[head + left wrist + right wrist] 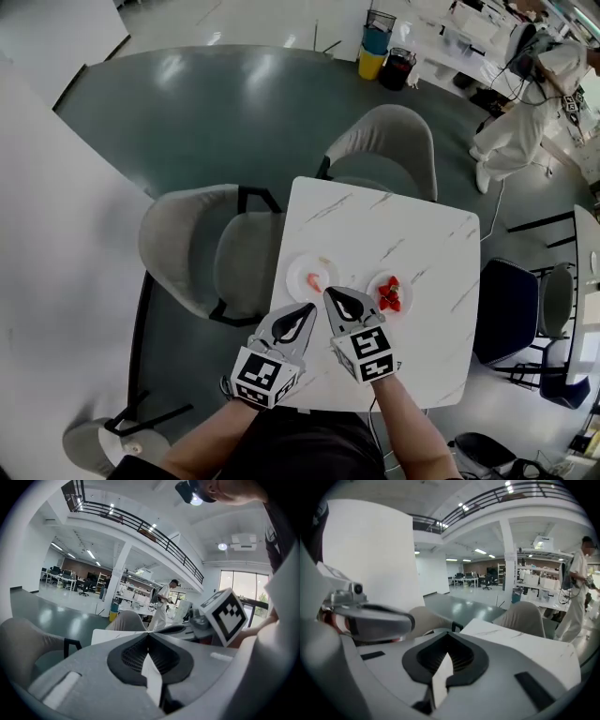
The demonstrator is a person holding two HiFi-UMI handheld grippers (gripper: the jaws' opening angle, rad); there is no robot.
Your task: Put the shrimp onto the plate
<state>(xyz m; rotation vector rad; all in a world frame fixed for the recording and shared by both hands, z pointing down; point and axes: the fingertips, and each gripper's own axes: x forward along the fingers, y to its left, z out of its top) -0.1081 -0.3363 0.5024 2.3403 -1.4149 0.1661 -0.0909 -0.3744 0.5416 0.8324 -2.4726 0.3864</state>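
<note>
The grey floor [206, 112] is the biggest thing in the head view; on it stands a square white table [412, 234] with thin marble lines, and two grey chairs are pushed to it, one [202, 248] at its left side and one [389, 150] at its far side; a dark blue chair [506, 309] stands at its right side. Far away, at the upper right, a person in white clothes [525, 112] is standing. The left gripper [296, 321] and the right gripper [345, 304] are held over the near part of the table, just beside each other; in each gripper view the jaws are closed together, tips meeting, with nothing between them. Just beyond the grippers are two small plates; the left plate [300, 267] carries the shrimp [314, 279], a small pink piece near its middle; the right plate [375, 281] carries red pieces [390, 294].
</note>
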